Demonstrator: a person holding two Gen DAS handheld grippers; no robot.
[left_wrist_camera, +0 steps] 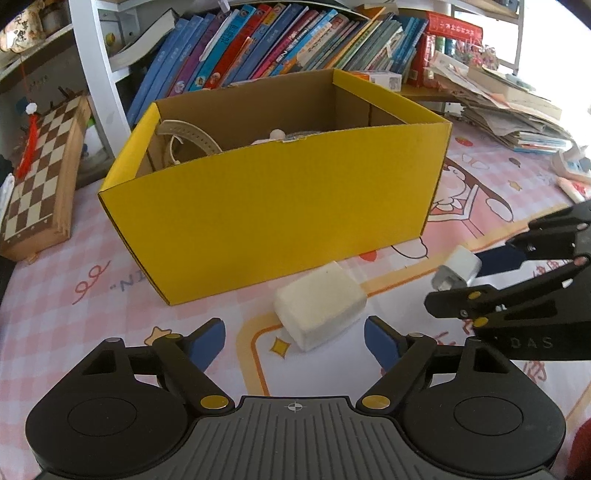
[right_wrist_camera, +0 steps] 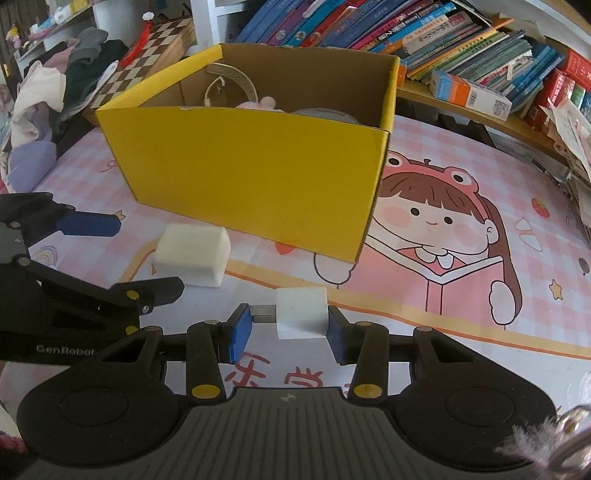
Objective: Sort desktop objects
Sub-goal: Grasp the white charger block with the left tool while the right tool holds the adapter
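A white foam block (left_wrist_camera: 319, 304) (right_wrist_camera: 192, 254) lies on the pink mat just in front of the yellow cardboard box (left_wrist_camera: 277, 206) (right_wrist_camera: 251, 166). My left gripper (left_wrist_camera: 295, 332) (right_wrist_camera: 149, 254) is open, and the block sits at its fingertips, close to the right pad and apart from the left one. My right gripper (right_wrist_camera: 288, 328) (left_wrist_camera: 469, 277) is shut on a small white charger plug (right_wrist_camera: 301, 312) (left_wrist_camera: 458, 271). The plug's metal prongs point at the left pad, and it hangs just above the mat. Inside the box lie a cream curved piece (right_wrist_camera: 236, 79), something pink and a grey round thing.
A wooden chessboard (left_wrist_camera: 40, 173) (right_wrist_camera: 147, 59) leans left of the box. Behind it runs a shelf of books (left_wrist_camera: 280, 40) (right_wrist_camera: 424, 33). A heap of papers (left_wrist_camera: 517, 110) lies at the far right and a pile of clothes (right_wrist_camera: 48, 96) at the far left.
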